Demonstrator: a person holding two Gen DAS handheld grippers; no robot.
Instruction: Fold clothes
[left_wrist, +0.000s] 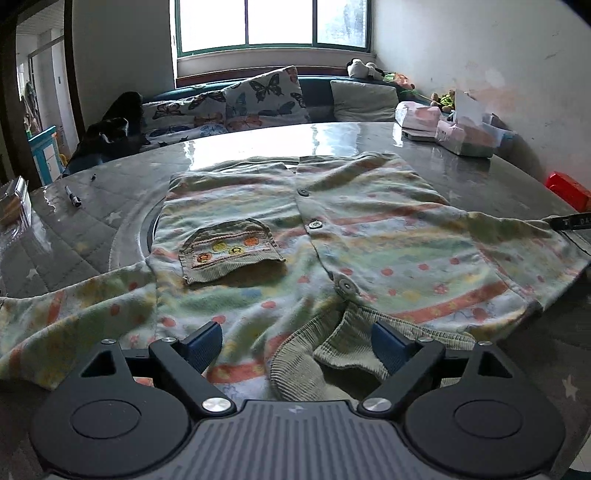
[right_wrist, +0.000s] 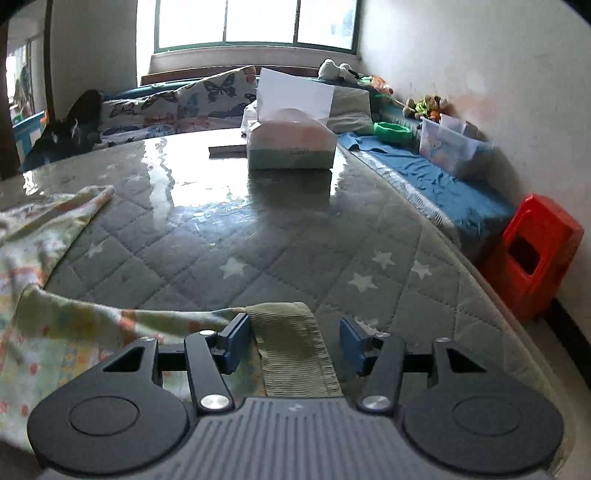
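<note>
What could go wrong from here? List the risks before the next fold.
1. The right hand-held gripper stands open around the ribbed cuff; closing off-centre may miss it.
2. The left hand-held gripper is open over the rumpled collar, so creases could get folded in.
3. A swung sleeve might hit the tissue box.

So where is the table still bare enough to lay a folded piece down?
Bare quilted table lies between the cardigan and the tissue box, reaching to the table's right edge. A smaller bare strip lies between the cardigan's left edge and the marker. The far right corner is crowded with tissue packs.
</note>
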